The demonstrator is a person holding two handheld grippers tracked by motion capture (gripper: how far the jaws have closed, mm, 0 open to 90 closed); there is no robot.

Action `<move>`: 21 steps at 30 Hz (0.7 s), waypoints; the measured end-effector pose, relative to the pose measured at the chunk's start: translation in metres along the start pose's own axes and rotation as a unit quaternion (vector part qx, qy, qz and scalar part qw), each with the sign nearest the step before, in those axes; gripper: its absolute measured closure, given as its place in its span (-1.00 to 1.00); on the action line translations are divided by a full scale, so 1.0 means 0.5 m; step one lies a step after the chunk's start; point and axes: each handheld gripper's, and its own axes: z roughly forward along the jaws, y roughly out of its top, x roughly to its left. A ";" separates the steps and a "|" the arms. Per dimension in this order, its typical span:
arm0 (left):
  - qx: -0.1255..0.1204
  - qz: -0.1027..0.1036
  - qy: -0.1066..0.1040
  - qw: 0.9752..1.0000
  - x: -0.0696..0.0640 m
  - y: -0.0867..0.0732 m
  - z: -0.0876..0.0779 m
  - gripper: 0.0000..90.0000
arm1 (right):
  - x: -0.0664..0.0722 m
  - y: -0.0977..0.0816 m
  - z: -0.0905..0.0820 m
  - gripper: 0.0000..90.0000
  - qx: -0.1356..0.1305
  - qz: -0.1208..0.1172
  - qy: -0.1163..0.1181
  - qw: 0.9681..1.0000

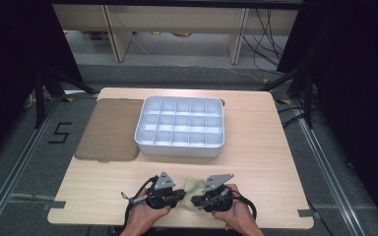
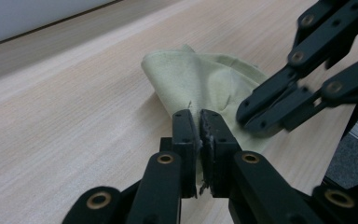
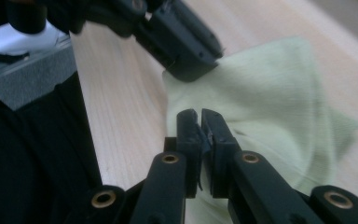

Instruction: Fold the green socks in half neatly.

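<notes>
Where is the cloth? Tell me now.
In the high view the cloth lies at the table's near edge, between the left gripper and the right gripper, below the white tray. Both grippers pinch it.

One cloth (image 1: 195, 186) lies near, with two grippers, left (image 1: 179, 196) and right (image 1: 194, 200), on it. Farther off: one divided tray (image 1: 180, 146) and, left of it, one mat (image 1: 109, 129).
</notes>
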 end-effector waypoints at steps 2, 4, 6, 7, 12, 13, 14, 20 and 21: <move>-0.008 -0.009 0.002 1.000 -0.004 -0.001 0.002 0.88 | 0.002 0.000 0.006 0.94 0.009 -0.003 0.002 1.000; 0.001 0.004 -0.003 1.000 -0.001 -0.001 -0.001 0.88 | 0.003 -0.001 0.019 0.96 0.019 -0.010 -0.002 1.000; -0.005 -0.006 -0.002 1.000 -0.004 -0.002 -0.002 0.87 | 0.003 0.000 0.022 0.97 0.020 -0.015 0.000 1.000; -0.003 0.002 -0.001 1.000 -0.003 -0.001 -0.004 0.87 | 0.003 -0.001 0.020 0.97 0.017 -0.013 0.000 1.000; -0.008 0.004 -0.003 1.000 -0.006 0.000 -0.007 0.87 | -0.014 0.005 -0.004 0.96 -0.010 0.003 -0.020 1.000; -0.008 0.004 -0.003 1.000 -0.008 0.000 -0.008 0.87 | -0.020 0.009 -0.011 0.96 -0.018 0.011 -0.027 0.999; -0.008 0.004 -0.003 1.000 -0.008 0.000 -0.008 0.87 | -0.020 0.009 -0.011 0.96 -0.018 0.011 -0.027 0.999; -0.002 0.021 0.004 1.000 -0.011 0.003 -0.010 0.87 | -0.066 0.030 -0.012 0.96 -0.037 0.024 -0.064 0.997; -0.007 0.014 -0.003 1.000 -0.014 0.004 -0.009 0.87 | -0.073 0.034 -0.003 0.96 -0.029 0.024 -0.066 0.997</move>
